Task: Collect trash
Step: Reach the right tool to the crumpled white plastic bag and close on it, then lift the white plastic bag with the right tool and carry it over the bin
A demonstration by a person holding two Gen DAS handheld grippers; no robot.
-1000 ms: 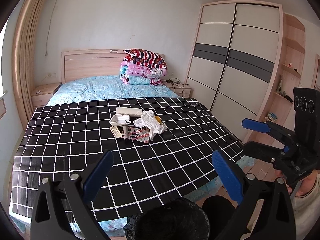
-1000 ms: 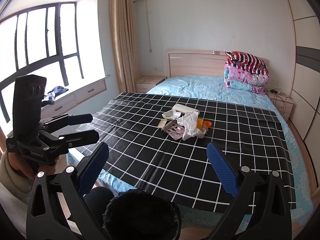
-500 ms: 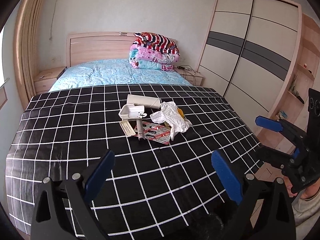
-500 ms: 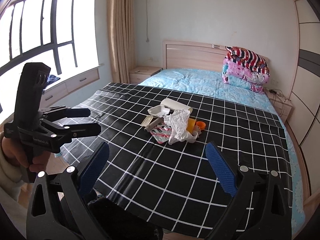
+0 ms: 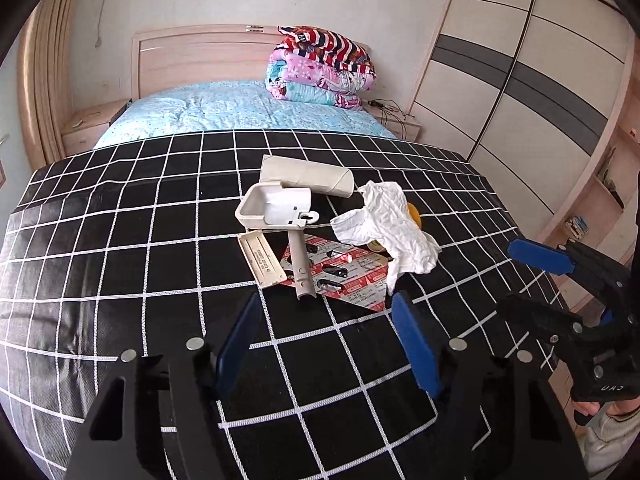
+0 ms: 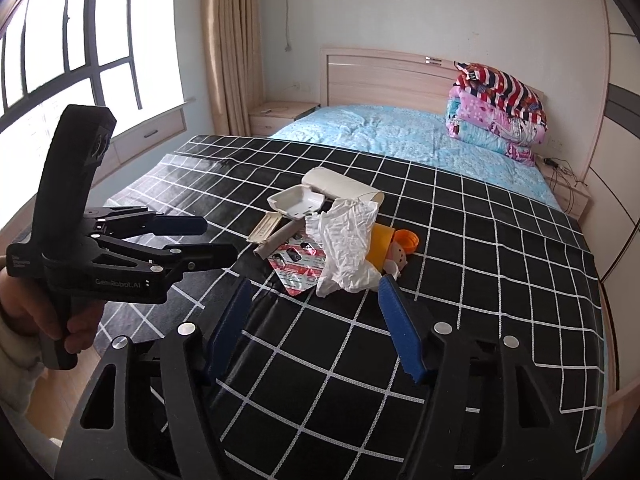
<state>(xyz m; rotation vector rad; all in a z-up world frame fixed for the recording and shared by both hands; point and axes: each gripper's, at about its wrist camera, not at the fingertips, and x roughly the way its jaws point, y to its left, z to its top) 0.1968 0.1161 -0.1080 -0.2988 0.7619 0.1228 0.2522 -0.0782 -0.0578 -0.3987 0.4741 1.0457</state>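
The crumpled tissue [image 5: 394, 228] covers most of an orange item [image 6: 380, 245], barely peeking out in the left view; the right view shows it plainly, plus a small doll head [image 6: 397, 257]. The trash pile sits mid-cloth [image 5: 120, 280], just ahead of the left gripper [image 5: 326, 332] and right gripper [image 6: 316, 312], both spread wide, holding nothing.

The tissue [image 6: 346, 246] is covering part of the orange cup [image 6: 380, 245] and most of the small doll [image 6: 397, 258] beside it. In the left view only a sliver of the cup is showing. The print on the blister pack [image 5: 340, 274] is too small to read. The tube [image 5: 299, 258] is hiding the pack's left part.
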